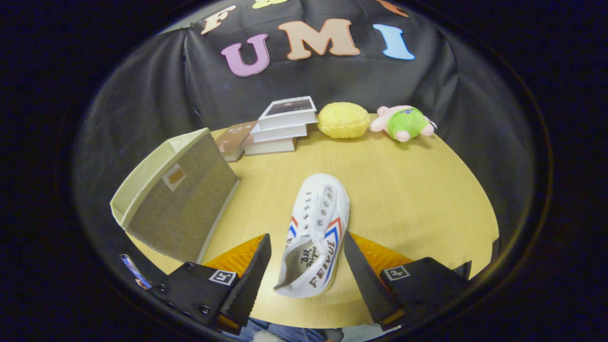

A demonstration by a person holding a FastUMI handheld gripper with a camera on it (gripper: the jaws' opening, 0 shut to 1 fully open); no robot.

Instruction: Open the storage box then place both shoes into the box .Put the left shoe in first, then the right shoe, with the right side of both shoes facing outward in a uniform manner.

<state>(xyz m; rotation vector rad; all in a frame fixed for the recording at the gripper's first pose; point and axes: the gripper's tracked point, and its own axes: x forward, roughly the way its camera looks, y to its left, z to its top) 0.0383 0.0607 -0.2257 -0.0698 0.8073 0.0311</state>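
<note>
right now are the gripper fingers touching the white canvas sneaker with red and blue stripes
Apart. The gripper view shows the gripper open, with bare wooden table visible between each finger and the white canvas sneaker lying between them.

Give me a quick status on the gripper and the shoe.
Gripper open, fingers either side of the white shoe's heel, not pressing. Shoe flat on the table, toe pointing away. Storage box off to the left. Nothing between gripper and shoe.

shoe (316, 232): white canvas, red-blue side stripes, heel lying in the gap of the gripper's (308, 266) spread fingers, untouched, toe pointing away | storage box (178, 194): beige fabric, upright, left of shoe, apart
</note>
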